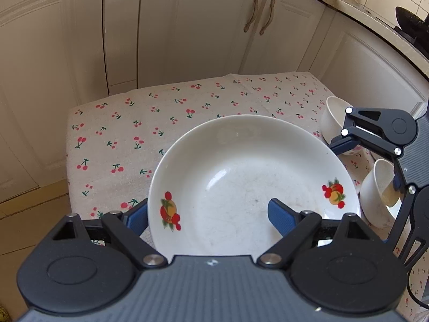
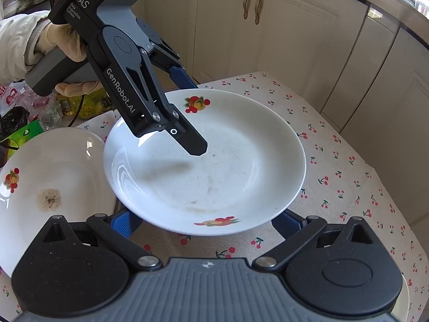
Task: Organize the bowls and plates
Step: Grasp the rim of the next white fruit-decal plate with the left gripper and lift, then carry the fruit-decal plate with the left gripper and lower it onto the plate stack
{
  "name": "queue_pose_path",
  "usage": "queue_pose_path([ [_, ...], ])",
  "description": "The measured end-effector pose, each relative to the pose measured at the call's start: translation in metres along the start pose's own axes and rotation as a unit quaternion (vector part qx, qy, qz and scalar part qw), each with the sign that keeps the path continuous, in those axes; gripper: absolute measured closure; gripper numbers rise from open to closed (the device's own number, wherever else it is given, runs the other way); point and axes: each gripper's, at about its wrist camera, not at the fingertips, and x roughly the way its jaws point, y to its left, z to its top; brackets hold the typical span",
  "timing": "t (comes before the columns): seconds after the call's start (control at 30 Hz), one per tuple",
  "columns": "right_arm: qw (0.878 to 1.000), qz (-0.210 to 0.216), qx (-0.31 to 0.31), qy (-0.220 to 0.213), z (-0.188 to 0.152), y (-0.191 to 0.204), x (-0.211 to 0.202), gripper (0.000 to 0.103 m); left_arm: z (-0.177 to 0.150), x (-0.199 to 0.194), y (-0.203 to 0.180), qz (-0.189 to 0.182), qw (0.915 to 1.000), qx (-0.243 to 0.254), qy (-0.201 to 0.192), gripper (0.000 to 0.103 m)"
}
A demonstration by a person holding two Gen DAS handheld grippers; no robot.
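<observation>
A white deep plate with fruit prints [image 1: 252, 185] [image 2: 214, 161] is held above the cherry-print tablecloth [image 1: 161, 123] [image 2: 335, 187]. My left gripper [image 1: 209, 214] [image 2: 187, 107] is shut on its rim, one finger inside the plate and one under it. My right gripper [image 2: 206, 222] is open, its blue pads [image 2: 122, 222] below the plate's near rim on either side; it also shows in the left wrist view [image 1: 348, 139]. A second fruit-print plate [image 2: 48, 187] with a brown stain lies at the left. Two white bowls [image 1: 332, 123] [image 1: 380, 193] stand at the right.
Cream cabinet doors [image 1: 187, 32] [image 2: 308, 32] stand behind the table. Bags and bottles [image 2: 32, 118] crowd the table's far left end. A counter with a black pan [image 1: 410, 21] is at the upper right.
</observation>
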Motion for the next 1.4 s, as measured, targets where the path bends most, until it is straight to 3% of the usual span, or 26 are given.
queue_pose_path([
  [0.83, 0.999, -0.007, 0.001, -0.037, -0.014, 0.084, -0.083, 0.000, -0.048, -0.092, -0.063, 0.021, 0.9993, 0.018, -0.026, 0.013],
  [1.1, 0.999, -0.002, 0.002, -0.043, -0.026, 0.116, -0.095, 0.000, -0.074, -0.116, -0.080, 0.022, 0.9991, 0.015, -0.032, 0.013],
  [1.4, 0.999, 0.010, 0.009, -0.037, -0.042, 0.140, -0.092, 0.000, -0.101, -0.116, -0.089, 0.021, 0.9994, 0.010, -0.025, 0.013],
])
